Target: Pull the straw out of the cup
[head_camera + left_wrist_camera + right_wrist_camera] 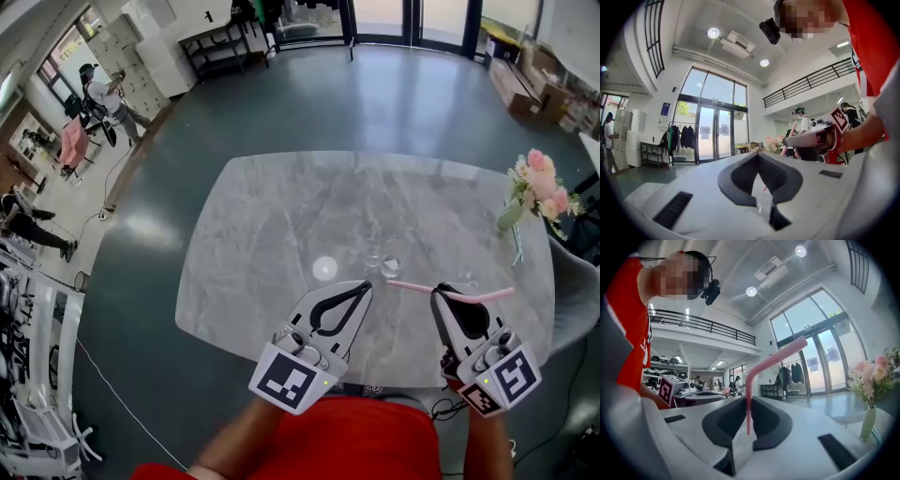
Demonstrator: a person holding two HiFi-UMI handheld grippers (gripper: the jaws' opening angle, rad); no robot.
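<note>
- Right gripper (439, 292) sits lower right in the head view. Its jaws are nearly together and pinch a pink straw (412, 286).
- In the right gripper view the gripper (748, 401) has the straw (773, 362) clamped between the dark pads. The straw runs up from the pads, then bends toward the upper right.
- In the head view the straw lies roughly level across the frame. One end pokes left of the jaws and the other sticks out to the right.
- The straw is out of the cup (382, 262). The cup is clear, stands on the table (281, 216) at frame centre, and is hard to make out. The straw's left end is just below and right of it in the frame.
- Left gripper (366, 286) is lower centre in the head view, with its tips near the cup but apart from it.
- In the left gripper view the gripper (757, 155) has its jaw tips meeting, with nothing between them.
- Flowers (539, 183) stand in a vase at the table's right edge. They also show at the right of the right gripper view (874, 376).
- A red shirt (356, 441) fills the bottom edge of the head view.
</note>
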